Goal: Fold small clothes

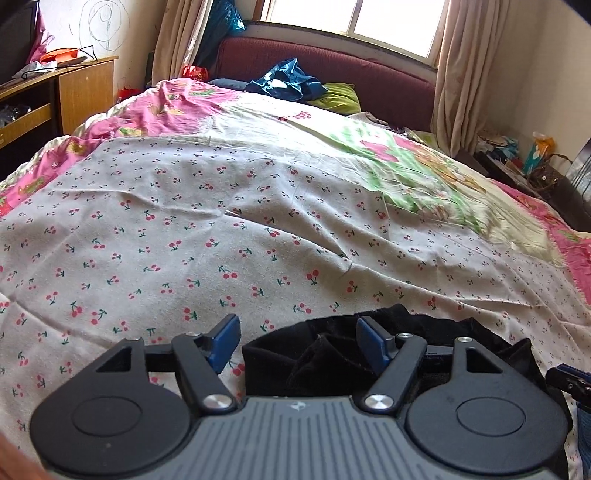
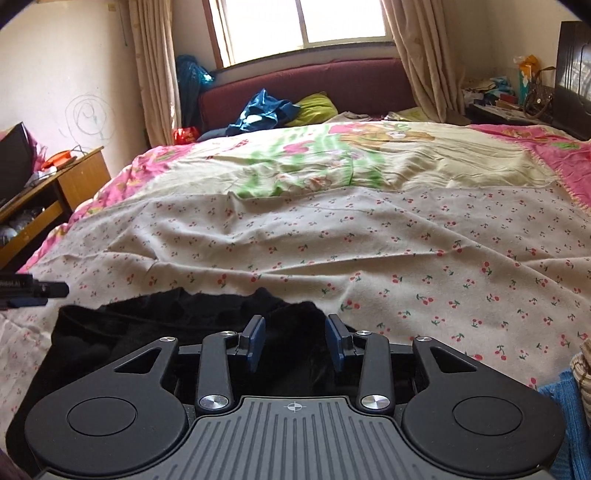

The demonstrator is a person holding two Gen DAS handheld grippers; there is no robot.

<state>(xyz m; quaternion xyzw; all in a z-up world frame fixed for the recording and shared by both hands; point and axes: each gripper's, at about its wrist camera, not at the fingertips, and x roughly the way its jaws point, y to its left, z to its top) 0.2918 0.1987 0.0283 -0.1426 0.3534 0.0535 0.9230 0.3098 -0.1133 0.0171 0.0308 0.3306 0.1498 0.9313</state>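
The left gripper (image 1: pixel 297 343) stands wide apart, its blue pads (image 1: pixel 223 341) clear of any cloth; nothing is held between them. The right gripper (image 2: pixel 295 341) is parted more narrowly and also holds nothing, its pads hovering just above the dark fabric rather than pressing on it. By the look of it, both tools have let the piece down so it can lie flat for the next fold.

That piece is one black garment (image 2: pixel 155 332), soft and velvety, lying crumpled at the near edge of the bed, directly under both grippers. In the left view it reaches from between the fingers off to the right; in the right view it spreads out to the left, so the two tools sit at its opposite ends. Its far edge is uneven and bunched, so it seems not yet neatly folded.

It rests on one cherry-print sheet (image 1: pixel 184 229), spread over the near half of the bed as a working surface. Farther off lies one pink and green quilt (image 2: pixel 369 162), then a blue bundle (image 2: pixel 262 110) and a yellow-green cushion (image 2: pixel 314 107) against the maroon headboard (image 2: pixel 314 81). A wooden desk (image 2: pixel 48 192) stands at the left, one window (image 2: pixel 306 22) at the far wall.
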